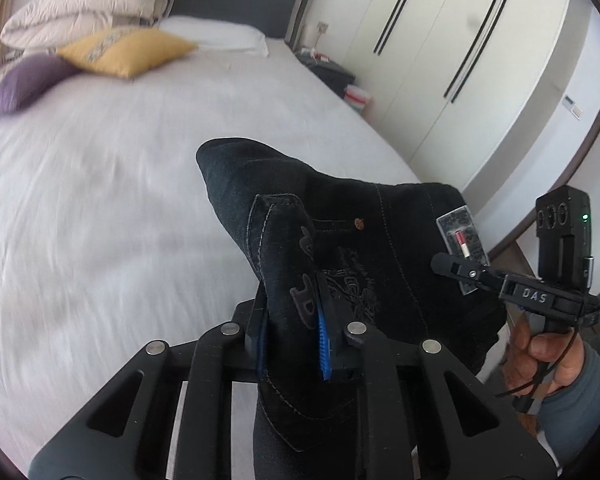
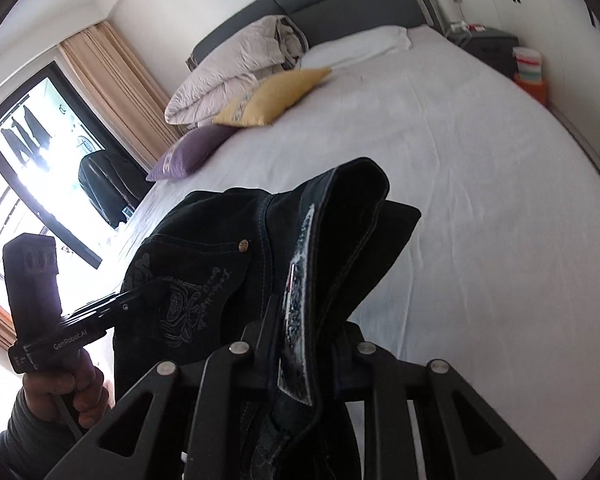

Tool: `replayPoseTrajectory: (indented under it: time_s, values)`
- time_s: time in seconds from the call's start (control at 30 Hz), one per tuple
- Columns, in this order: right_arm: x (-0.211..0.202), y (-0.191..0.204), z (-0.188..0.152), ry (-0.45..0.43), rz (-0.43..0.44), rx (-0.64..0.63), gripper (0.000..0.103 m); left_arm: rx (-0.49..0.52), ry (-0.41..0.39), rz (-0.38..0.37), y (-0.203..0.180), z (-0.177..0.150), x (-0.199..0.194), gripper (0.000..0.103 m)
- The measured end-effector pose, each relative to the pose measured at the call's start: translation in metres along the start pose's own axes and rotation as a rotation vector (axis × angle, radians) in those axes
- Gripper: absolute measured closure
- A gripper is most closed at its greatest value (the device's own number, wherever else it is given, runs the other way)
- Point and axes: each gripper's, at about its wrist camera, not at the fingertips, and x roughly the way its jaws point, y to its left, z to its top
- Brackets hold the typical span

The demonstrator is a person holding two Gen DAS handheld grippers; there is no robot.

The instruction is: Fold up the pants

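A pair of dark denim pants (image 1: 380,240) hangs in the air above the white bed (image 1: 100,200), held at the waistband by both grippers. My left gripper (image 1: 296,332) is shut on one end of the waistband, its blue pads pinching the cloth. My right gripper (image 2: 300,340) is shut on the other end, beside the sewn label patch (image 2: 300,280). In the left wrist view the right gripper (image 1: 460,270) shows at the right, clamped on the label. In the right wrist view the left gripper (image 2: 140,292) shows at the left, on the pants (image 2: 204,248).
A yellow cushion (image 1: 124,50), a purple cushion (image 1: 16,84), a white pillow (image 1: 216,34) and a folded duvet (image 1: 88,4) lie at the bed's head. A nightstand (image 1: 328,68) and white wardrobe (image 1: 480,60) stand at the right. A window (image 2: 28,180) is at the left.
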Motion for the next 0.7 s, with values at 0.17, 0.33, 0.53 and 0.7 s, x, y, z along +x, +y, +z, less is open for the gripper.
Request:
replayPoseTrajectory:
  time_s: [0.17,0.33,0.53,0.7]
  values:
    - [0.033,-0.014,0.058,-0.019,-0.021,-0.027,0.082,0.019,-0.023,0.051,0.014,0.047,0.038,0.086]
    - [0.081,-0.046,0.081,0.016,-0.051,0.011,0.082,0.022,0.011,0.093,0.024,0.071,0.096,0.086]
    - [0.146,-0.109,0.069,0.123,-0.137,0.138,0.052,0.008,0.116,0.145,0.045,0.051,0.171,0.078]
    - [0.124,-0.121,0.048,0.032,-0.096,0.137,0.041,-0.054,0.083,0.144,0.064,0.036,0.165,0.033]
